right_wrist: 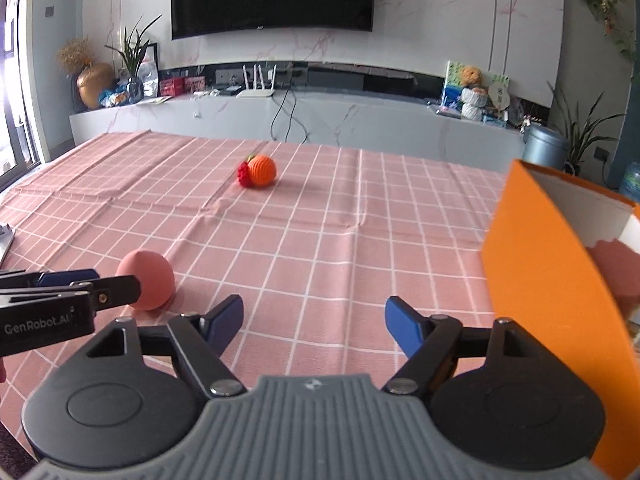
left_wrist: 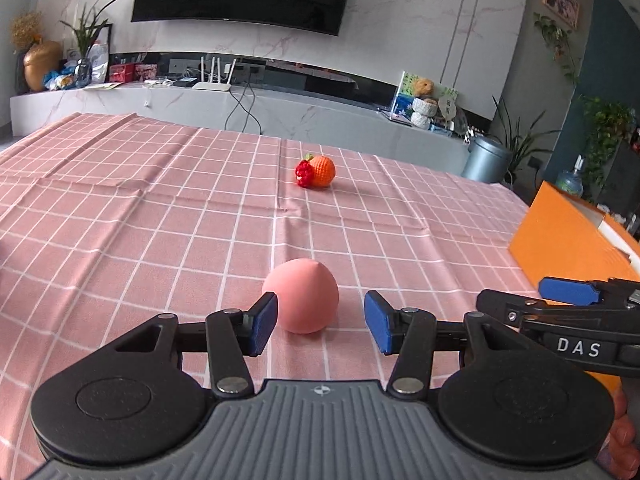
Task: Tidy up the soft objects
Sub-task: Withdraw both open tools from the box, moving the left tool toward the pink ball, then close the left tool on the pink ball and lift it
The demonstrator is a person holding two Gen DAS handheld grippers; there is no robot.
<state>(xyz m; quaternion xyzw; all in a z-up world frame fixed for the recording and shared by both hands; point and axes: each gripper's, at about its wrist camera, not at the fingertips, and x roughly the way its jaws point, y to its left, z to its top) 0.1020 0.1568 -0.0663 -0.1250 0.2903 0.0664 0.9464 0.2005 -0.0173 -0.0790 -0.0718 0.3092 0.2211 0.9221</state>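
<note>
A pink soft ball (left_wrist: 302, 296) lies on the pink checked tablecloth (left_wrist: 160, 220), just ahead of and between the blue pads of my left gripper (left_wrist: 320, 322), which is open around it without touching. The ball also shows in the right wrist view (right_wrist: 146, 278). An orange crocheted ball (left_wrist: 322, 171) with a red crocheted piece (left_wrist: 303, 174) beside it sits farther back at the middle; both show in the right wrist view (right_wrist: 262, 171). My right gripper (right_wrist: 314, 320) is open and empty above the cloth, left of an orange box (right_wrist: 536, 264).
The orange box (left_wrist: 560, 240) stands at the table's right edge and holds something pink (right_wrist: 616, 276). The right gripper shows at the right of the left wrist view (left_wrist: 568, 300). A TV console with plants and clutter lies beyond the far table edge.
</note>
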